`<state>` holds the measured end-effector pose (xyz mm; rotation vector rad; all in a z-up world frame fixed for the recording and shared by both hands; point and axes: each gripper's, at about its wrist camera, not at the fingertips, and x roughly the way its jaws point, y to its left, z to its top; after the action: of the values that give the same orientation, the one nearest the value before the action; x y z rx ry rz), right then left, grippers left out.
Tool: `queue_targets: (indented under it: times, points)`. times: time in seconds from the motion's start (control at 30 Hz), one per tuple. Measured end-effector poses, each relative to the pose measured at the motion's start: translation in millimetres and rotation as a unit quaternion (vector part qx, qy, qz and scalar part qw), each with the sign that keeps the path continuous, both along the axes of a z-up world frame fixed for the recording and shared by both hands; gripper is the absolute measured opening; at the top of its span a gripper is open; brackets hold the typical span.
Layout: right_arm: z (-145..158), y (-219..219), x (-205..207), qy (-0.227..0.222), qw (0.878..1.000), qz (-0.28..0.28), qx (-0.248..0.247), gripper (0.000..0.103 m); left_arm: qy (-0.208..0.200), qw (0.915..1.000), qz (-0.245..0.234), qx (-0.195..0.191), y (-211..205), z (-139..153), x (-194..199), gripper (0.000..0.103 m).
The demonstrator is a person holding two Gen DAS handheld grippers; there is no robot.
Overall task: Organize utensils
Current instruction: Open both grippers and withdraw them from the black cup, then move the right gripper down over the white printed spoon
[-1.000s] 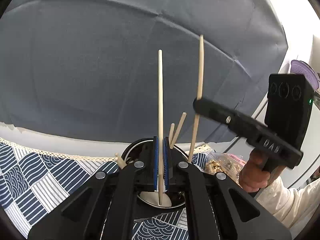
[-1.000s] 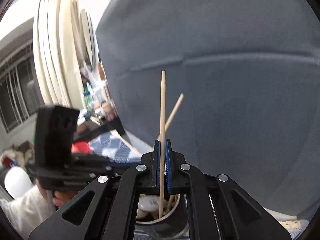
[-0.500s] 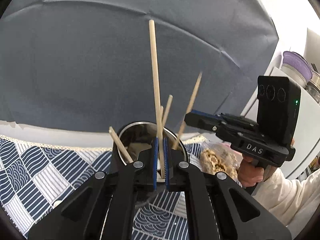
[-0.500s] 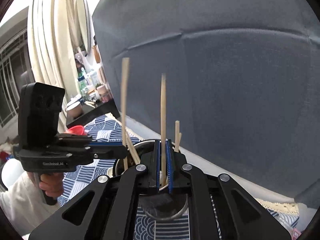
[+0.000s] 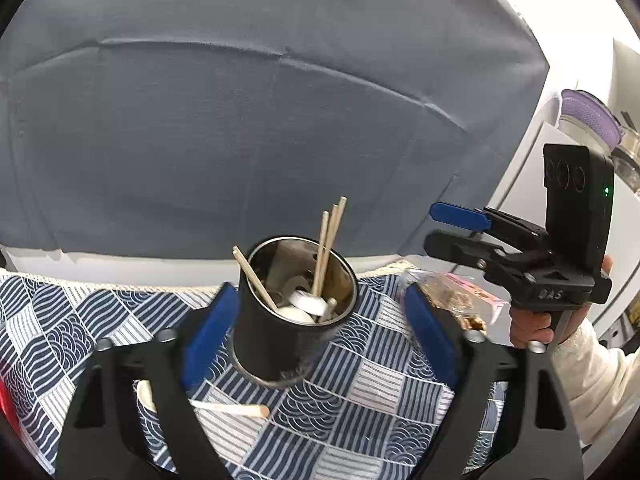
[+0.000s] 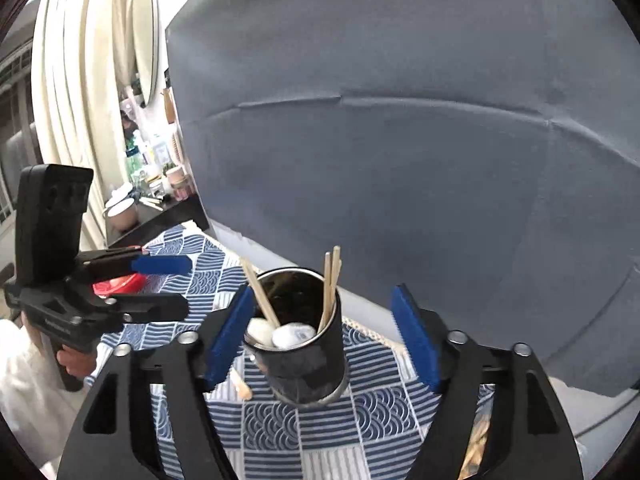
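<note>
A black metal utensil cup [image 5: 280, 332] stands on the blue patterned cloth, also in the right wrist view [image 6: 304, 360]. Several wooden chopsticks [image 5: 328, 248] and white spoons [image 5: 304, 308] stand in it. My left gripper [image 5: 316, 332] is open and empty, its jaws on either side of the cup. My right gripper [image 6: 320, 340] is open and empty, its jaws also spread around the cup. A white spoon with a wooden handle [image 5: 228, 408] lies on the cloth in front of the cup.
A grey backdrop [image 5: 260, 120] hangs behind the table. A clear bag of snacks [image 5: 452, 296] lies right of the cup. A red item [image 6: 120, 282] lies on the cloth at the left. Shelves with jars and cups [image 6: 156, 184] stand beyond.
Both grippers held a chopstick upright over the cup, lowered it in, then opened and let go. Both chopsticks now stand in the cup and both grippers have drawn back.
</note>
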<state>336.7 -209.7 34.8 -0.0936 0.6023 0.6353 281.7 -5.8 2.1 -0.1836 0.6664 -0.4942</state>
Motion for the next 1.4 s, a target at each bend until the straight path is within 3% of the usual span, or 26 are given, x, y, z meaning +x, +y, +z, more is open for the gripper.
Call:
queue_targets:
  times: [0.1, 0.23, 0.33, 0.67, 1.03, 1.13, 1.4]
  points:
    - [8, 1, -12, -0.004, 1.000, -0.011, -0.014, 0.086, -0.018, 0.9996, 0.011, 0.020, 3, 9, -11, 0.095]
    - [12, -2, -27, 0.017, 0.999, -0.025, -0.012, 0.088, -0.029, 0.9984, 0.028, 0.039, 11, 18, -27, 0.097]
    - [10, -1, -39, 0.037, 0.999, -0.032, -0.011, 0.088, -0.011, 0.9988, 0.038, 0.028, 22, 18, -35, 0.097]
    - [1, 12, -102, 0.050, 0.996, -0.050, -0.047, 0.088, 0.017, 0.9957, 0.079, 0.045, 68, 9, -87, 0.097]
    - [-17, 60, -156, 0.035, 0.997, -0.010, -0.072, 0.089, 0.051, 0.9904, 0.106, 0.073, 109, 1, -148, 0.097]
    - [-24, 74, -161, 0.034, 0.996, 0.003, -0.086, 0.089, 0.063, 0.9873, 0.115, 0.090, 120, 1, -158, 0.097]
    - [-47, 110, -155, 0.067, 0.992, 0.029, -0.099, 0.089, 0.088, 0.9834, 0.135, 0.084, 158, 3, -165, 0.097]
